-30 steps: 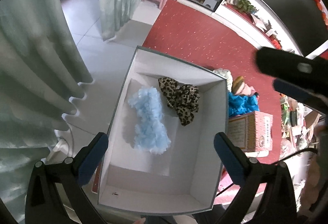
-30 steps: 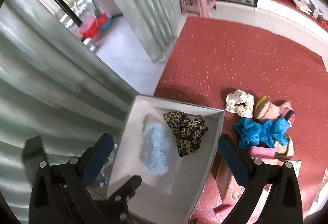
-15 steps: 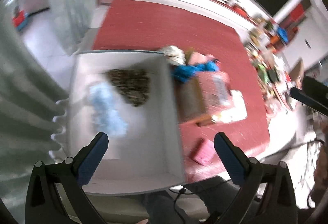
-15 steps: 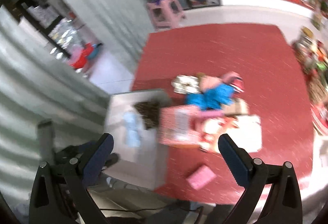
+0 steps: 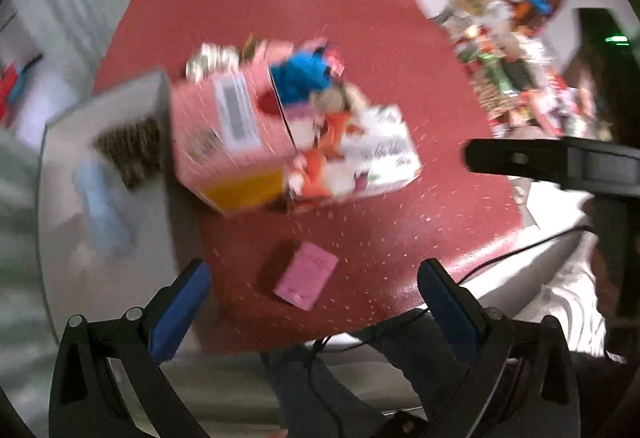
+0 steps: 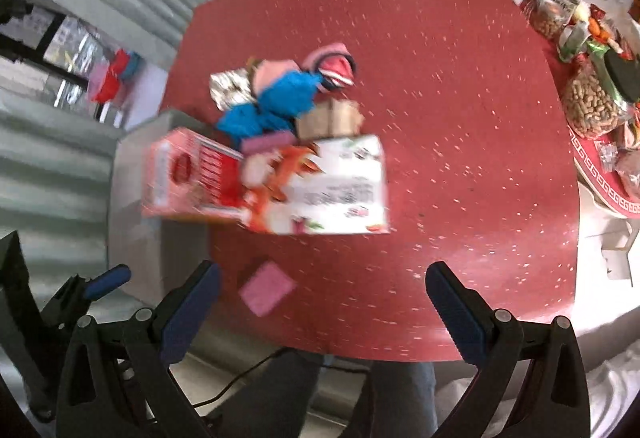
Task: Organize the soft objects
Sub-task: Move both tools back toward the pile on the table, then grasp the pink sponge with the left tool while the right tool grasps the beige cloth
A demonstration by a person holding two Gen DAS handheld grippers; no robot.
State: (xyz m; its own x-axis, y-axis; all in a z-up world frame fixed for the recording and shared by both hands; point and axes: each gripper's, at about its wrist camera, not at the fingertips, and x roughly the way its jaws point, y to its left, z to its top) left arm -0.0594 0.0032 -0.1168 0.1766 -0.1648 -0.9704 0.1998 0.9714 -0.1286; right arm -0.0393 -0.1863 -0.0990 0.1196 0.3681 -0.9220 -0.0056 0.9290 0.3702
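Left gripper (image 5: 310, 292) and right gripper (image 6: 320, 296): fingers spreading wide, gripping nothing | blue cloth (image 6: 276, 103), upper centre: approaching slowly from above | white box (image 5: 104, 197), left: receiving 2 items.

Scrunchies (image 5: 112, 165) in tray (image 5: 60, 238); cartons (image 5: 224, 141) just right.

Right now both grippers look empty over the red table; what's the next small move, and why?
Probably ease the right gripper, open and empty, forward toward the blue fabric in the pile behind the cartons. The white box already holds the light blue piece and the leopard piece, so the pile seems next. The left gripper is open too. The view is blurred.
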